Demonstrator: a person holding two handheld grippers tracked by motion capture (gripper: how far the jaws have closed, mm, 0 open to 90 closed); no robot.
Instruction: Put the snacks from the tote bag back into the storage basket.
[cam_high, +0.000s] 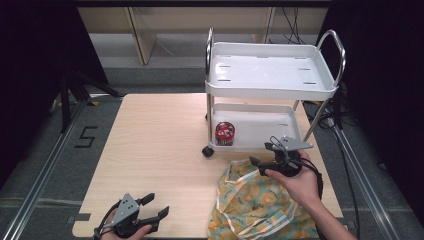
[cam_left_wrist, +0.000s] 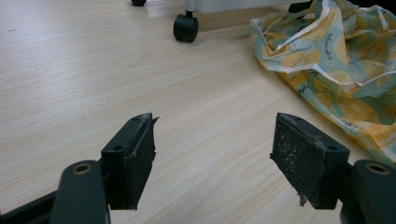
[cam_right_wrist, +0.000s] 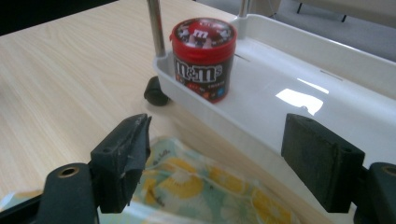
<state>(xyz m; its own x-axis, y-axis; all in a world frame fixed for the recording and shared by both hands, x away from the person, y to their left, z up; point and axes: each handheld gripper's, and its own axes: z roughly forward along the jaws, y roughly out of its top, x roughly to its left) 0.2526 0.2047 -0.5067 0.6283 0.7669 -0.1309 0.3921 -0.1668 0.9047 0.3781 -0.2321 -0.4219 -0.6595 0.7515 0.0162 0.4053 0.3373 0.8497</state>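
The red candy tub (cam_right_wrist: 203, 58) standing in the lower tray of the white cart (cam_right_wrist: 327, 88) carries the brand "m&m's" in large white letters across its dark side band, seen in the right gripper view. Its red lid bears a small white "m" beside cartoon candy figures. A line of smaller print under the brand is too fine to read. In the high view, the digit "5" (cam_high: 86, 136) is marked in black on the grey floor left of the tabletop (cam_high: 160, 150). The yellow-patterned bag (cam_left_wrist: 336, 60) has small dark script along its fabric, illegible.
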